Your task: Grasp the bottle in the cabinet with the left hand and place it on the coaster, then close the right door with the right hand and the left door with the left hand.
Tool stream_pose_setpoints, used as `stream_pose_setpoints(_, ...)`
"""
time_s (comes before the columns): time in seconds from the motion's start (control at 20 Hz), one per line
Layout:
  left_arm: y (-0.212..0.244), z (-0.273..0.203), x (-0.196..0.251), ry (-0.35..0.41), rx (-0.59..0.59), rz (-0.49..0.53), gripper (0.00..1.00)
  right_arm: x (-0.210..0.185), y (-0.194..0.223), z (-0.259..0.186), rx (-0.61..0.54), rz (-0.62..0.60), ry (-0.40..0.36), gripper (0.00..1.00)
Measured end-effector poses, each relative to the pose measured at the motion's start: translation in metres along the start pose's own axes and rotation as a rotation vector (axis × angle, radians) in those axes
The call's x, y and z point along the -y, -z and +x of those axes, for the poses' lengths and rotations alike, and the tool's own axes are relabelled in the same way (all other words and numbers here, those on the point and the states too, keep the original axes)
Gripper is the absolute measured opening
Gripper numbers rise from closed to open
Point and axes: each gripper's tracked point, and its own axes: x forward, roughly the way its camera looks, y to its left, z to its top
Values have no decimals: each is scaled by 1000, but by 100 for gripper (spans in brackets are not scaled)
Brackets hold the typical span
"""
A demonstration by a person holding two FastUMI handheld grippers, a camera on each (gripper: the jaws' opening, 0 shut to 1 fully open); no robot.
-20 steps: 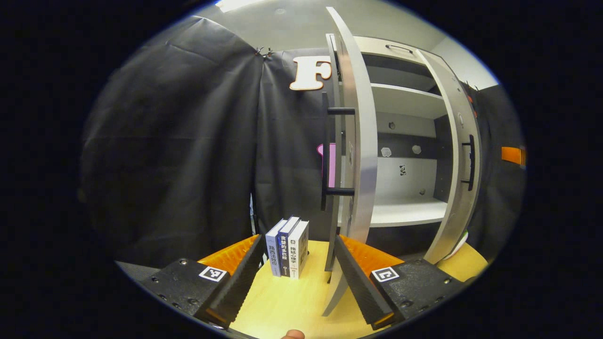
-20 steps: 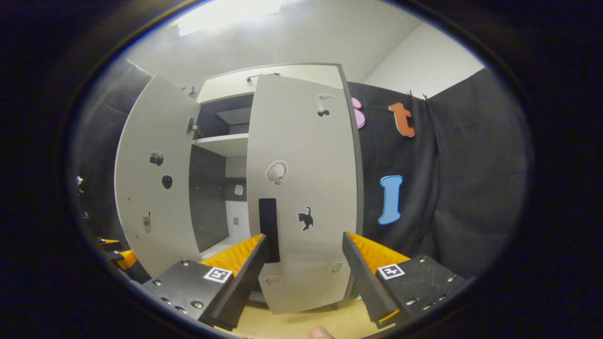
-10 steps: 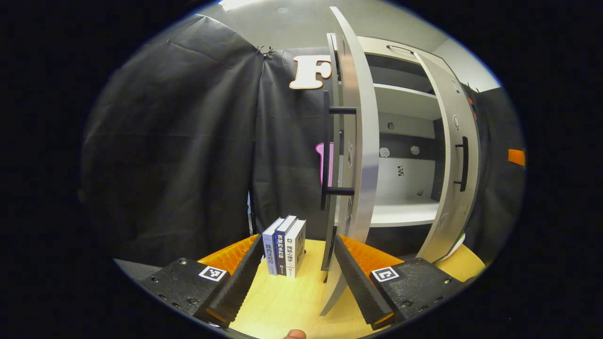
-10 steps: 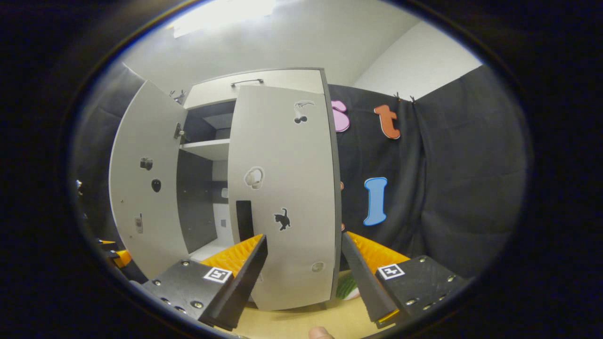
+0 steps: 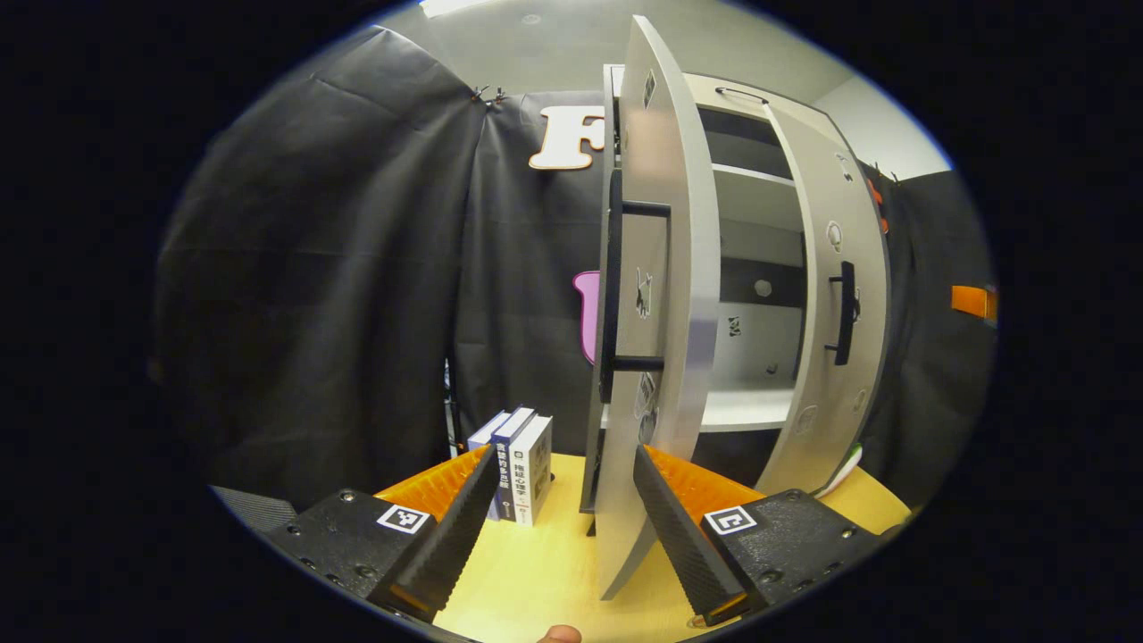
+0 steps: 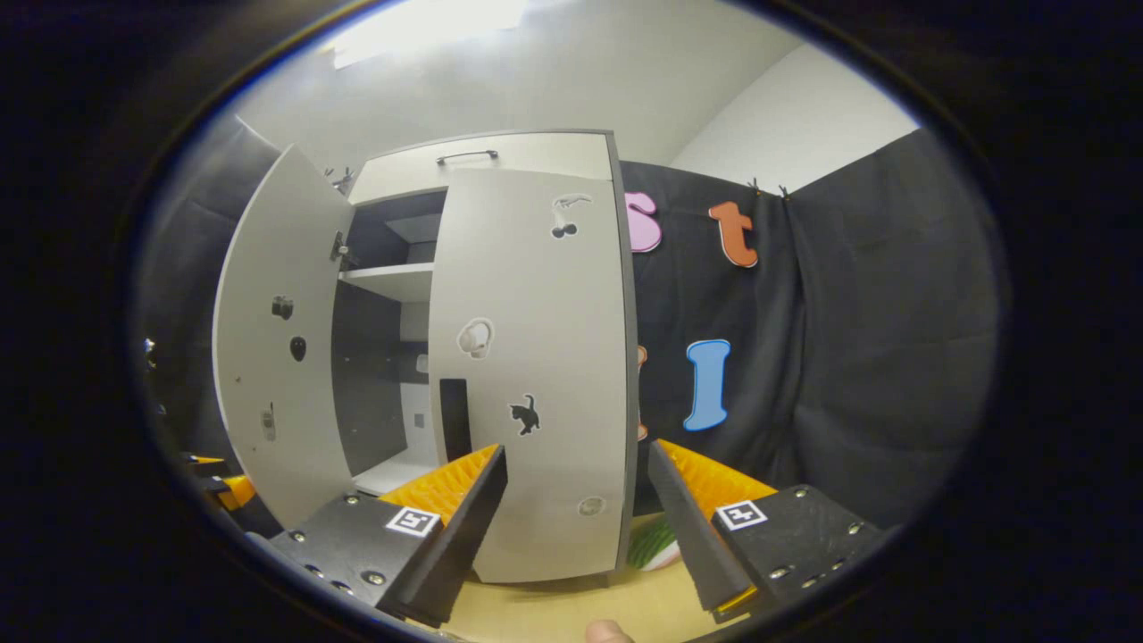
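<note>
Straight ahead in the left gripper view, the left gripper (image 5: pixel 554 527) holds its two black ribbed fingers wide apart with nothing between them. Just beyond its right-hand finger (image 5: pixel 679 536), at about one o'clock, stands the pale grey left cabinet door (image 5: pixel 665 295), swung open and seen almost edge-on, with a long black bar handle (image 5: pixel 613 286) on its outer face. The finger appears very close to the door's lower edge, though contact cannot be made out. Past it, at two o'clock, the pale grey right cabinet door (image 5: pixel 835 313) is nearly shut, leaving a narrow gap onto white shelves (image 5: pixel 741 406). At eleven o'clock, three upright books (image 5: pixel 516 464) stand together on the light wooden tabletop (image 5: pixel 545 580).

Seen from the right gripper view, the right gripper (image 6: pixel 576 527) also has its fingers spread wide and empty. The right cabinet door (image 6: pixel 536 375), decorated with small stickers including a black cat, fills the twelve o'clock position directly ahead of the fingers, with its black handle (image 6: pixel 454 418) just above the left-hand finger (image 6: pixel 446 527). The left cabinet door (image 6: pixel 277 357) stands open at ten o'clock. A green and white object (image 6: pixel 656 545), partly hidden, peeks out at the door's bottom corner beside the right-hand finger. The bottle and coaster cannot be identified.
</note>
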Motion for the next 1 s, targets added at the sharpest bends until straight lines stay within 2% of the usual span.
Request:
stream_pose_setpoints(0.1,0,1,12,23,0,5,96,3,0,-3,1,-4,6,97)
stream_pose_setpoints(0.25,1,4,27,58,-3,4,95,9,1,-6,-3,-9,19,97)
stream_pose_setpoints(0.3,1,5,33,69,-3,3,95,12,2,-8,-5,-10,24,92)
stream_pose_setpoints(0.35,1,6,37,78,-5,5,90,14,3,-9,-7,-10,29,97)
stream_pose_setpoints(0.4,1,7,41,87,-6,7,95,16,3,-10,-8,-10,34,97)
stream_pose_setpoints(0.45,1,8,45,94,-7,9,90,18,3,-10,-8,-11,40,97)
stream_pose_setpoints(0.5,1,9,50,102,-7,10,95,20,3,-11,-8,-11,45,97)
stream_pose_setpoints(0.6,1,10,59,123,-13,10,95,23,4,-12,-10,-8,53,97)
stream_pose_setpoints(0.65,1,11,63,132,-14,10,90,24,5,-13,-12,-7,56,97)
stream_pose_setpoints(0.75,1,14,72,145,-16,14,90,27,5,-13,-11,-8,64,96)
stream_pose_setpoints(0.8,1,16,76,151,-17,16,95,29,5,-13,-11,-7,67,96)
stream_pose_setpoints(0.95,-2,21,87,167,-14,8,95,36,4,-12,-8,-8,81,97)
stream_pose_setpoints(1.0,-3,24,90,173,-11,2,90,37,4,-13,-7,-7,84,97)
